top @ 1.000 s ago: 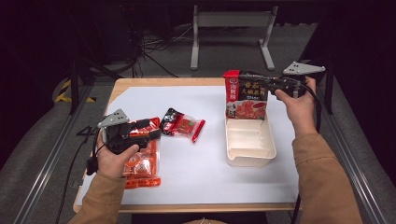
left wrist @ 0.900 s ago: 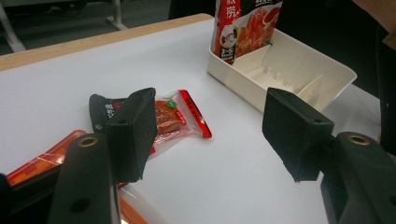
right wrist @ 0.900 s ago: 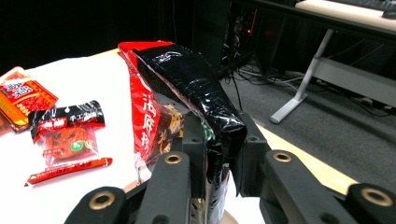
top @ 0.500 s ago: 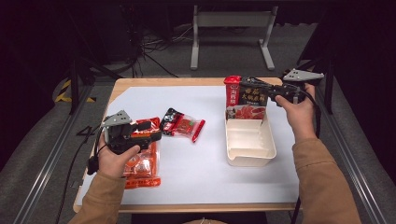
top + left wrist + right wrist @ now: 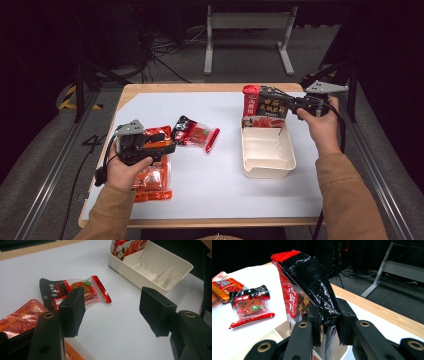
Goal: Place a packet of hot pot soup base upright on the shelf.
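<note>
Left tongs (image 5: 167,145) stand spread and empty above the flat red pack (image 5: 150,177), well left of the tray (image 5: 270,172). Right tongs (image 5: 292,105) pinch the tall pouch (image 5: 265,106) upright at the tray's far end (bottom already inside). Best lower it straight, then let go once it sits.

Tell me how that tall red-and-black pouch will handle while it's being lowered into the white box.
The red-and-black pouch is probably floppy: its film creases where the right tongs pinch it. The glossy film looks slippery, so it may slide in the grip. Standing on end in the white box, it seems apt to lean or slump once let go.
</note>
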Action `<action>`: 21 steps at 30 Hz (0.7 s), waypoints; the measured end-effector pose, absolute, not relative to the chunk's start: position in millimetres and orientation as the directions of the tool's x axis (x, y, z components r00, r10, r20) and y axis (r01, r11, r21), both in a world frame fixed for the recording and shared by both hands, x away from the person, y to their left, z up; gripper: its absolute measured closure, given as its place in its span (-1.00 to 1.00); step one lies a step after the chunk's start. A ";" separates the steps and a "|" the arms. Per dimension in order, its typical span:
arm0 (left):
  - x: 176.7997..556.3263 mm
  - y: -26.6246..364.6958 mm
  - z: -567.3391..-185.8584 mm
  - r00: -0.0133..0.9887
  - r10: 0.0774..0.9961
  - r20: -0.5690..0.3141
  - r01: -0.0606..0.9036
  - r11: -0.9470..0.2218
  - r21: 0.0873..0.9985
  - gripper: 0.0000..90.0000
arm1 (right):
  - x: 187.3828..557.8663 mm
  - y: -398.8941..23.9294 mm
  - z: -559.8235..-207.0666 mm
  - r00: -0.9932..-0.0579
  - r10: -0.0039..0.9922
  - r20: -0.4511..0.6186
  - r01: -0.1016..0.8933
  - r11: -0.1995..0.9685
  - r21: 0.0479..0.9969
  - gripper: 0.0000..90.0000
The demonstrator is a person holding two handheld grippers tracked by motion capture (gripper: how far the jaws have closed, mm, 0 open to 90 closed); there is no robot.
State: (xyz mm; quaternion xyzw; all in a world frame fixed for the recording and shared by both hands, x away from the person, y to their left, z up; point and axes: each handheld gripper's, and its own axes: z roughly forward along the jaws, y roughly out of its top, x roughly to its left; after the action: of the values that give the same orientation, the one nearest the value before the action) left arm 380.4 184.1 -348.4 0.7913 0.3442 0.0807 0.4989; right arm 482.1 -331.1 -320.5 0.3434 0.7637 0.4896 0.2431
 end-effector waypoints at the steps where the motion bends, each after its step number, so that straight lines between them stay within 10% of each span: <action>1: 380.6 184.3 -348.9 0.748 0.628 -0.212 0.463 -0.266 0.845 -0.16 | 481.7 -330.9 -320.6 -0.646 0.763 -0.038 0.285 0.287 0.915 0.68; 21: 387.3 196.4 -358.8 0.753 0.629 -0.192 0.423 -0.239 0.874 -0.18 | 465.8 -336.4 -309.6 -0.607 0.794 0.024 0.320 0.216 0.923 0.02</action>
State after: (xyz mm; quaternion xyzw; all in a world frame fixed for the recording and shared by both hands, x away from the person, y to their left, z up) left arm 387.3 196.4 -358.8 0.7807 0.3369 0.0999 0.5167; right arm 465.8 -336.4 -309.6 0.3748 0.7430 0.5015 0.2365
